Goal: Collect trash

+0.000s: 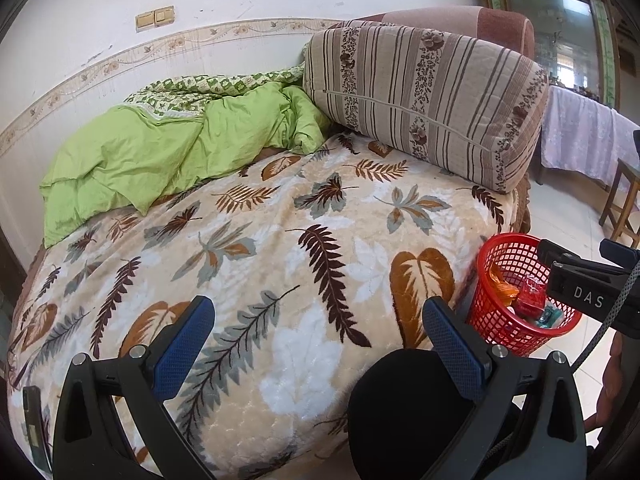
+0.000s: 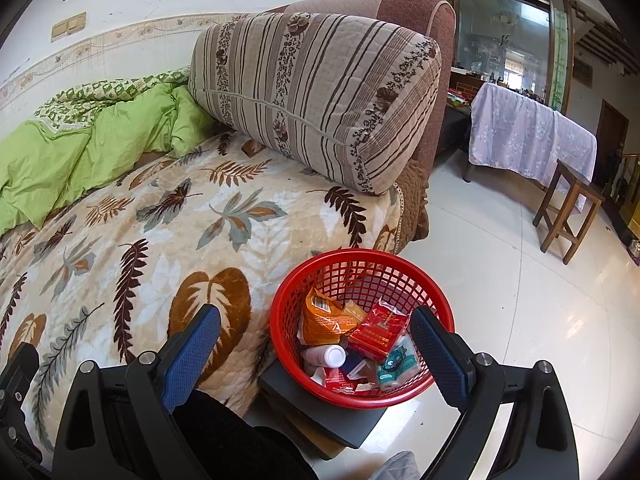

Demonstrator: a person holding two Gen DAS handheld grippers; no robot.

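Observation:
A red mesh basket point(image 2: 362, 264) stands on a dark low stand beside the bed; it also shows in the left wrist view point(image 1: 516, 252). It holds trash: an orange packet point(image 2: 322, 318), a red packet point(image 2: 378, 330), a white bottle point(image 2: 326, 355) and a teal wrapper point(image 2: 394, 366). My right gripper point(image 2: 316, 354) is open and empty, hovering just above the basket. My left gripper point(image 1: 318, 344) is open and empty above the leaf-patterned blanket point(image 1: 280, 248). The right gripper point(image 1: 576, 276) shows in the left wrist view over the basket.
A striped cushion point(image 1: 428, 100) leans on the sofa arm at the bed's far end. A crumpled green quilt point(image 1: 168, 148) lies by the wall. A wooden stool point(image 2: 568, 212) and a cloth-covered table point(image 2: 532, 136) stand on the tiled floor to the right.

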